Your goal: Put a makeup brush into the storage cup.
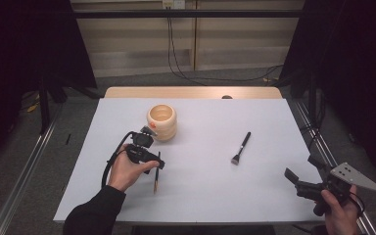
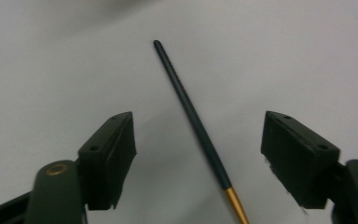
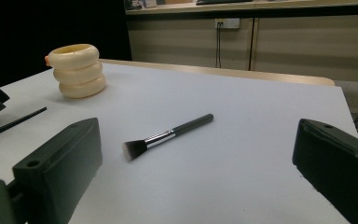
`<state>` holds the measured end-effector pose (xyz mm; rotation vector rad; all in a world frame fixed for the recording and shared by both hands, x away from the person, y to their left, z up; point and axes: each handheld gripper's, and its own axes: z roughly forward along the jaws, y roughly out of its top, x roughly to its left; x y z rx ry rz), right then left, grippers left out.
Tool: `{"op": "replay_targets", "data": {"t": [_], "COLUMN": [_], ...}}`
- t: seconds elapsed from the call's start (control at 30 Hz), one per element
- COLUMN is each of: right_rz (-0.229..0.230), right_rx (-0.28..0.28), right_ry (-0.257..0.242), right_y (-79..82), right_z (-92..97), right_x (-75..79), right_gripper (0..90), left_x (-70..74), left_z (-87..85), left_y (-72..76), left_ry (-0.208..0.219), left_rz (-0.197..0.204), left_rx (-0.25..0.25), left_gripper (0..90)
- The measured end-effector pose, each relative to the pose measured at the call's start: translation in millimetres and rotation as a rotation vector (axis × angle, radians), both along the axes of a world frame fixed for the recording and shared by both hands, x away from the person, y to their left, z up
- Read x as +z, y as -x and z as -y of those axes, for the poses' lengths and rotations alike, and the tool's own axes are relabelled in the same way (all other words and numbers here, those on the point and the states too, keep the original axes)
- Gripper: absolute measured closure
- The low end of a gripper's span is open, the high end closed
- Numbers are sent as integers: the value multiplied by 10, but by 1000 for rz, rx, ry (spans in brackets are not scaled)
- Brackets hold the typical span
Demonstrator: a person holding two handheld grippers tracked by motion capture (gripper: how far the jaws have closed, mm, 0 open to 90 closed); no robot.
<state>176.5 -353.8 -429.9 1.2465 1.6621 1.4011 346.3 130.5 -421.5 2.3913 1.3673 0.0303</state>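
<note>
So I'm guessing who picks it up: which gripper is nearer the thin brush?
Left. The left gripper hangs right over the thin brush; the right gripper is far across the table.

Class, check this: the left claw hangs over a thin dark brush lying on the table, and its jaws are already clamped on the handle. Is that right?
Not quite. The left claw does hang over the thin dark brush, but its jaws are not clamped: the left gripper view shows both pads standing clear of the handle, with bare table between them.

Cream ringed holder [image 1: 162,122] (upright), flat-topped makeup brush [image 1: 241,148], white table [image 1: 210,186]
</note>
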Motion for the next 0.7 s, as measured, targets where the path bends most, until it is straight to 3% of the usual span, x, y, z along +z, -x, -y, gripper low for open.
{"op": "replay_targets", "data": {"t": [0.1,0.13,0.23,0.3,0.4,0.43,0.63,0.7], "right_rz": [-7,-6,-1,-2,-1,-3,-3,-4], "right_rx": [-4,-6,0,5,5,7,6,11], "right_ry": [-10,-8,0,-1,-19,-1,-5,-6], "right_y": [3,2,0,3,7,6,6,7], "right_z": [-1,-1,-1,3,-2,4,-3,-4], "right_x": [0,0,-1,-1,3,0,0,0], "right_gripper": [11,11,11,12,12,12,12,13], "left_x": [-22,-54,-105,-122,-132,-145,-192,-211], "left_z": [13,19,18,17,20,38,72,71], "left_y": [6,4,-8,-6,-3,7,12,17], "left_ry": [-9,-18,-20,-33,-41,-50,-55,-60], "left_rz": [-11,-41,-60,-50,-48,-58,-96,-109], "left_rx": [-11,-13,-9,-7,-4,0,8,13], "left_gripper": [314,327,325,322,363,404,547,560]}}
